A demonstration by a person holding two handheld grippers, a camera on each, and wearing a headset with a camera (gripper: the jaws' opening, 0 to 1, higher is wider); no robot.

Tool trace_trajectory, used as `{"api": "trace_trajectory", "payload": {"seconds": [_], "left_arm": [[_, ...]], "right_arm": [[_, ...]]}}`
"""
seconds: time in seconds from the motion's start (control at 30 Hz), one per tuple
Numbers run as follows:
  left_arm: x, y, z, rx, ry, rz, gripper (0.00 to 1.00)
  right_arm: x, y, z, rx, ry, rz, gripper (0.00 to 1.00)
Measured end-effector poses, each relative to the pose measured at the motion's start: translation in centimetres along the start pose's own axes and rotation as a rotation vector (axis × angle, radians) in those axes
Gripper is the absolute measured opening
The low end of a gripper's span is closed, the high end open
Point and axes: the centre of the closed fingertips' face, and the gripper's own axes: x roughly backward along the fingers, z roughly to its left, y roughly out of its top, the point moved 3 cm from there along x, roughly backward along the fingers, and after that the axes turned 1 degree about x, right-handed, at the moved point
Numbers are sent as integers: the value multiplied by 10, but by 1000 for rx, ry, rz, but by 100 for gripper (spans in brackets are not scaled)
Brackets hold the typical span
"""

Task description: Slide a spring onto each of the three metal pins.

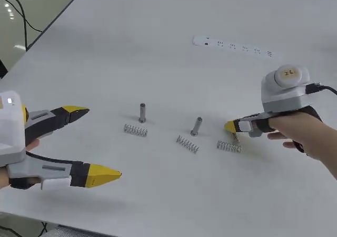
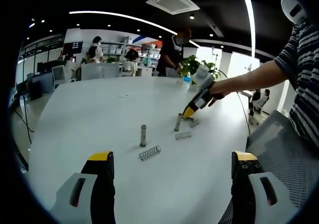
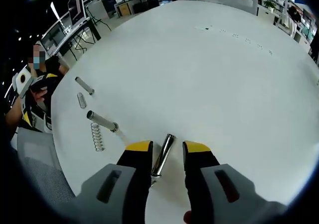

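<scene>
Two metal pins [image 1: 142, 112] [image 1: 196, 126] stand on the white table [image 1: 158, 47], one upright and one leaning. A spring [image 1: 135, 130] [image 1: 187, 144] lies in front of each. A third spring [image 1: 229, 147] lies under my right gripper [image 1: 230, 126]. In the right gripper view the third pin [image 3: 163, 154] lies between the narrowly spread jaws of the right gripper [image 3: 167, 147], with a thin gap on either side. My left gripper [image 1: 92, 142] hovers wide open at the left with nothing in it; its own view faces the nearest pin [image 2: 143, 135] and spring [image 2: 149, 153].
A white power strip [image 1: 231, 46] lies at the back of the table. The table's front edge runs just below the left gripper. A mesh chair [image 2: 289, 149] stands at the right in the left gripper view. Several people stand far behind.
</scene>
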Motion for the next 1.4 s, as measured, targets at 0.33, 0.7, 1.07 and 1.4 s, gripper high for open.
{"api": "trace_trajectory", "payload": {"seconds": [0.33,0.7,1.07,1.4], "left_arm": [[-1,0,1,5,2,2,97],[3,-3,3,17,14,0,97],[-3,-3,-1,16,-2,13,96],[-4,-3,-1,9,-7,24,96]], "right_arm": [[-6,6,3,6,-6,0,25],[-5,4,3,48,-25,19,20],[-7,4,5,102,-59,48,16],[-8,4,5,73,-94,65,11]]}}
